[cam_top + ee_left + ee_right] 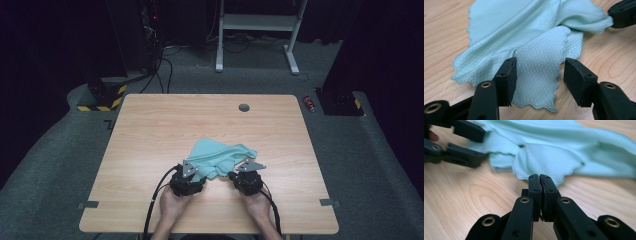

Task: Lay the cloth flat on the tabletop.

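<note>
So there's a crumpled mint-green cloth (220, 156) lying a bit toward the near side of the wooden table (150, 130), with both grippers right at its near edge. The left gripper (539, 72) is spread wide, jaws either side of a scalloped corner of the cloth but not squeezing it. The right gripper (540, 180) is clamped tight, its tips just at the cloth's hem; can't tell if it's actually pinching any fabric. Room's dark, grey carpet (60, 150), cables and a white desk frame (257, 30) at the back.
</note>
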Demonstrator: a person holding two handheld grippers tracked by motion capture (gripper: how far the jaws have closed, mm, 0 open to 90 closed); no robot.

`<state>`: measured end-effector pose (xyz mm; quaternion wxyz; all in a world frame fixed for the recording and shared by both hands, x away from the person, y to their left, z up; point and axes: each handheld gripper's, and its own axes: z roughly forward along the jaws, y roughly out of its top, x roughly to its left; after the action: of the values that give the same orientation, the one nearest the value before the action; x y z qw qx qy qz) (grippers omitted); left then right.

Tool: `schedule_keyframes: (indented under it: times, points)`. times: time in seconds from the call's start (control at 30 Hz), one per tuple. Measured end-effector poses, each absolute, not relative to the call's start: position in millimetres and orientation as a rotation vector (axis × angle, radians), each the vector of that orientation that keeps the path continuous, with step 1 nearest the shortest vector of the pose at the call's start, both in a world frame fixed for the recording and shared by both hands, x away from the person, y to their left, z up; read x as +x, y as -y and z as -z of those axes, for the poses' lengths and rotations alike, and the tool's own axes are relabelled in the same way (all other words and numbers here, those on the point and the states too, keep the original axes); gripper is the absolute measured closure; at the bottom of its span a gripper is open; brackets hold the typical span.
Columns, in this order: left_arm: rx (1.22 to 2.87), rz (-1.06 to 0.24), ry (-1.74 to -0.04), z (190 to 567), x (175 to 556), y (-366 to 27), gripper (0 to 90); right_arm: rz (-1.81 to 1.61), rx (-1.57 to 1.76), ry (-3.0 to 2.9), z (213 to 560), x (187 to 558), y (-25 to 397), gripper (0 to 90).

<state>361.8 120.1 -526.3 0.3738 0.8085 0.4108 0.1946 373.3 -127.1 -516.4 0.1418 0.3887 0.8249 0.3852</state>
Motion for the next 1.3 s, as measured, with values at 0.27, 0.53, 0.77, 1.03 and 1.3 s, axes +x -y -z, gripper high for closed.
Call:
schedule_keyframes:
  times: [0.27,0.53,0.77,1.03,1.3]
  points:
    - [2.067,-0.495,-1.057,526,362,-120,44.8,-1.100,1.192,-2.328,514,370,155,87.9]
    - [2.065,-0.496,-1.058,526,361,-120,44.9,-1.053,1.253,-2.298,517,361,179,87.9]
    - [2.061,-0.488,-1.056,526,361,-122,48.6,-1.051,1.323,-2.256,518,354,203,87.3]
    - [2.051,-0.497,-1.069,526,358,-124,56.0,-1.185,1.297,-2.229,504,359,201,62.6]
    - [2.041,-0.502,-1.081,526,355,-126,68.7,-1.119,1.236,-2.261,502,404,182,55.3]
